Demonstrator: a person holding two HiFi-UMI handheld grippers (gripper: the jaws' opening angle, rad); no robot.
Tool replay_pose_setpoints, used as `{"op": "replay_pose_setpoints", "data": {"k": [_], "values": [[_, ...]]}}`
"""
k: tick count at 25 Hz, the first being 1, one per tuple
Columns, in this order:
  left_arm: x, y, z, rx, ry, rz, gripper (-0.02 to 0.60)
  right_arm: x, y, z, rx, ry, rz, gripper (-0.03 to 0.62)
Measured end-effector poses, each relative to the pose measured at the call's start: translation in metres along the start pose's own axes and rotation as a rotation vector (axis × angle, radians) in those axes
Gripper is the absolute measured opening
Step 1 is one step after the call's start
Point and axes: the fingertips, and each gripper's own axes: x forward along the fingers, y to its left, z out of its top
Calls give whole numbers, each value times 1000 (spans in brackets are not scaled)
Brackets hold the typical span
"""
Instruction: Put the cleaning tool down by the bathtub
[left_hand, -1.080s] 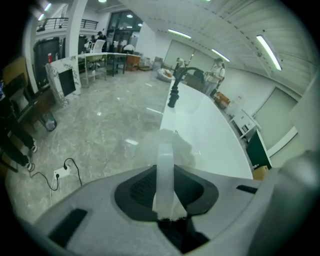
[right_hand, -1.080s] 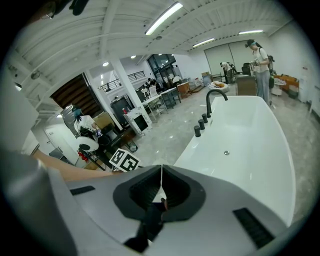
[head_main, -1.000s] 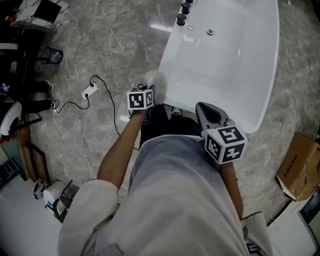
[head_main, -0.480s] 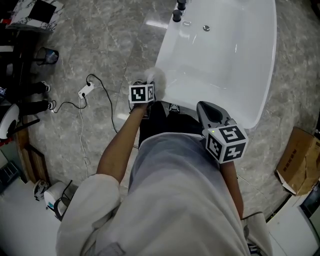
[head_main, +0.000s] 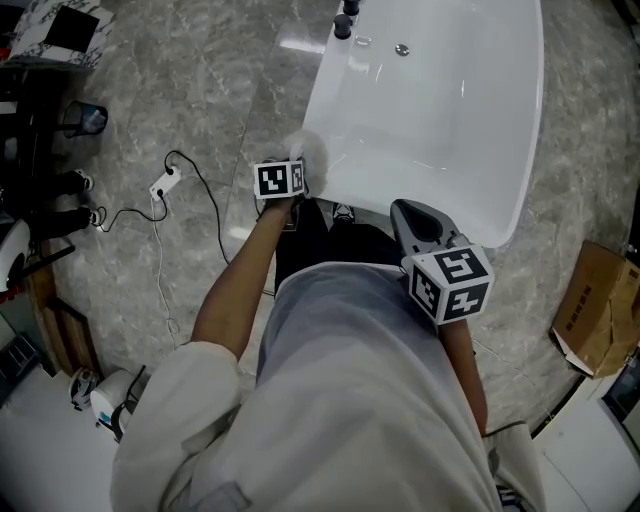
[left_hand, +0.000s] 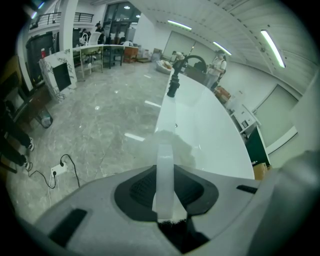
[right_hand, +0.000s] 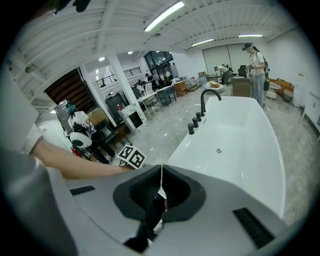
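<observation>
The cleaning tool has a pale translucent handle (left_hand: 164, 183) and a fluffy white head (head_main: 304, 150). My left gripper (left_hand: 165, 176) is shut on that handle, and the head pokes out ahead of the jaws beside the near left rim of the white bathtub (head_main: 440, 110). In the head view the left gripper (head_main: 297, 163) hangs over the grey floor just left of the tub's near end. My right gripper (head_main: 413, 216) is held close to my body at the tub's near rim. In the right gripper view its jaws (right_hand: 161, 184) meet in a thin line with nothing between them.
A white power strip with a black cable (head_main: 160, 186) lies on the marble floor to the left. Black tap fittings (head_main: 344, 22) stand at the tub's far left corner. A cardboard box (head_main: 594, 322) sits at the right, dark furniture (head_main: 45, 110) at the far left. People stand far off beyond the tub (right_hand: 256, 65).
The left gripper with the tool has edged slightly forward along the tub's left side as the view shifted. The right gripper has stayed where it was.
</observation>
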Motion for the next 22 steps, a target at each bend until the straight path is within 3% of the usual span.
{"op": "replay_pose_setpoints", "data": {"k": [22], "values": [[22, -6, 11, 1, 40, 18, 84, -1, -12, 5, 0, -6, -8, 12]]}}
